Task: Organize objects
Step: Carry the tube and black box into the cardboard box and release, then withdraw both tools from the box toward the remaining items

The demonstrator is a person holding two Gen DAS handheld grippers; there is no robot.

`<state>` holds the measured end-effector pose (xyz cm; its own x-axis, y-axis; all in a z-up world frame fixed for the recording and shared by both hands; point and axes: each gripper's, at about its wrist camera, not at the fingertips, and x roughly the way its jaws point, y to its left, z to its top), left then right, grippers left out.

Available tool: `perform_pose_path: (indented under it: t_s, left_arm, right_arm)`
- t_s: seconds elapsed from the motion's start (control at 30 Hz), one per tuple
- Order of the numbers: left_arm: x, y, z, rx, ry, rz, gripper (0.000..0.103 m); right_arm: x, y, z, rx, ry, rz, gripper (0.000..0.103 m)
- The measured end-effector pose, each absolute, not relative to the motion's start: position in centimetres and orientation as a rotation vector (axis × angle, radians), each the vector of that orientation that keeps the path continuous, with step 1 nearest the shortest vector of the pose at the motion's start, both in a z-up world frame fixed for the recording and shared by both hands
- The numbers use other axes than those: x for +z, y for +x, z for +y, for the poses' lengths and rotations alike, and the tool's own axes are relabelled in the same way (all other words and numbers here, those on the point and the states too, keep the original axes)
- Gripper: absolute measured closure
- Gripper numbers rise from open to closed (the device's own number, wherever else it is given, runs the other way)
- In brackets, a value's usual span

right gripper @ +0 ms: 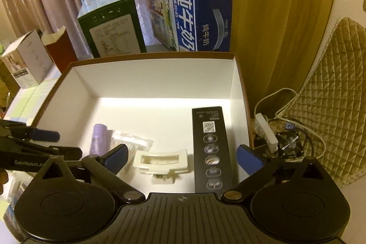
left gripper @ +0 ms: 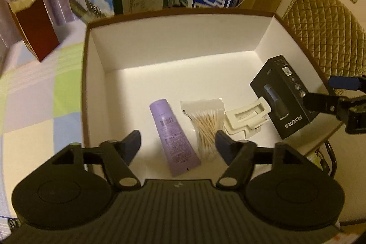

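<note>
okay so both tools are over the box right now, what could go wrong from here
1. The black carton sits right by the box's right wall, between the open right tool's fingers. A finger could catch the rim.
2. The white hair clip, cotton swab bag and purple tube lie close together. The open left tool might nudge a neighbour while grabbing one.
3. Both tools hover over the same box and could collide.

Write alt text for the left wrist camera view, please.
An open white box holds a purple tube, a bag of cotton swabs, a white hair clip and a black carton, side by side. The left gripper, open, hovers above the tube.
</note>
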<state>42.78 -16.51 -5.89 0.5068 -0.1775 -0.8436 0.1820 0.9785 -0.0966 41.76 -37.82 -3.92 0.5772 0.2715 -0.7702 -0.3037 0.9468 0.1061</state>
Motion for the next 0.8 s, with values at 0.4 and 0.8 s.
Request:
perform_pose_path:
  t_s: [0.4, 0.8]
  left_arm:
    - [-1.2, 37.8, -15.1, -0.219, 0.012, 0.909, 0.022]
    - [1.1, 32.5, -13.6, -0.207, 0.0, 0.893, 0.019]
  right_arm:
    - [-1.5, 36.7, -38.2, 0.363, 0.029, 0.86, 0.002]
    - [0.1, 31.7, -37.7, 0.376, 0.092, 0.838, 0.002]
